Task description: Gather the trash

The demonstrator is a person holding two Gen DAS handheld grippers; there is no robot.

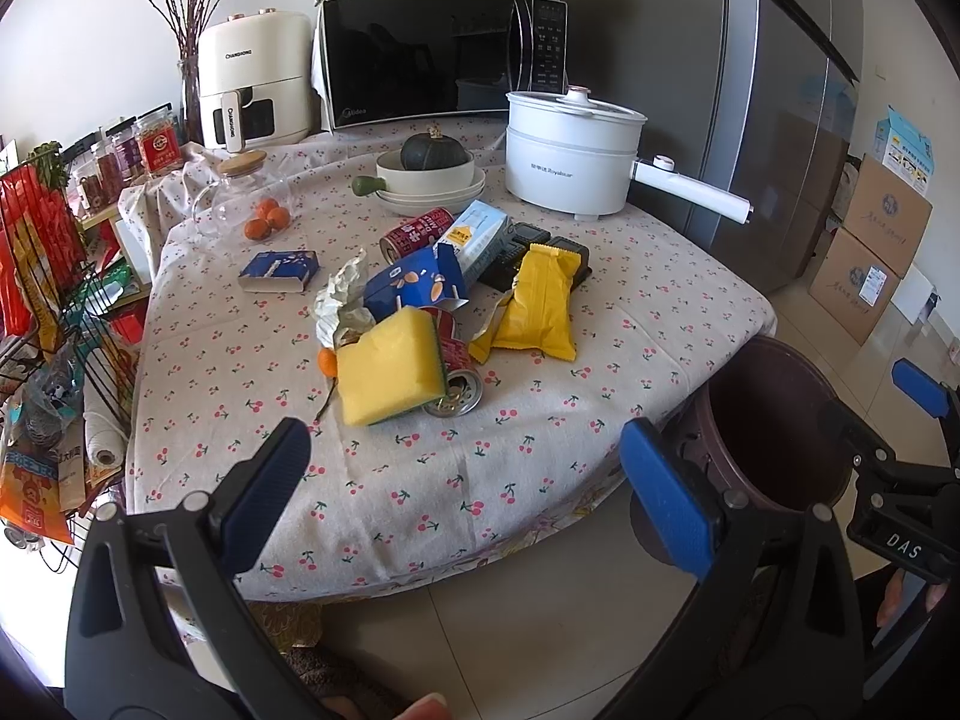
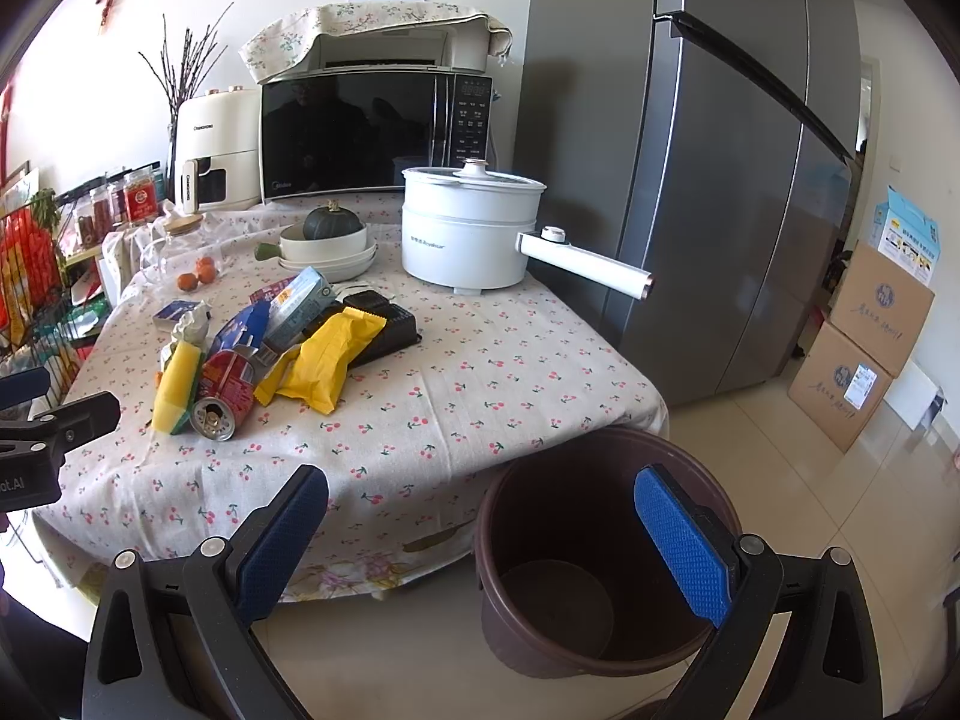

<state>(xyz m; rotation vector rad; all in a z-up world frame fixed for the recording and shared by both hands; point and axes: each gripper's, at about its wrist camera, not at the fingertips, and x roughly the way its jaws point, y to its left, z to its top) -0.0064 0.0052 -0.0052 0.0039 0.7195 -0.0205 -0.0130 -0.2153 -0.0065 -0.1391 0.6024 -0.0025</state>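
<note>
We see the left tongs [image 1: 462, 492] spread wide and empty above the near edge of the table [image 1: 420, 498], and the right tongs [image 2: 480, 540] equally wide and empty over the rim of the brown bin [image 2: 606, 552], which stands on the floor just beside the table's near right corner.

The trash sits in a heap on the table, well beyond the bin. Nearest is a yellow sponge [image 1: 390, 366] leaning against a red can [image 1: 453, 378] lying on its side with its opened end toward us. Just behind the can lie a yellow wrapper [image 1: 540, 300], a blue carton [image 1: 414, 288], crumpled paper [image 1: 342, 294], a pale blue box [image 1: 474, 237] and a second red can [image 1: 417, 228]; their print is too small for us to read. A small blue box [image 1: 279, 270] lies apart, left of the heap.

Behind the heap, the white pot [image 1: 570, 150] reads "Royalstar", the microwave [image 1: 438, 54] "Midea", and the cream air fryer [image 1: 252, 78] "CHANGHONG".

The left view alone shows "DAS" on the body of the right tongs at its right edge; the right view alone shows the bin's bare bottom and lettering ending "ot.AI" on the left tongs' body at its left edge.
</note>
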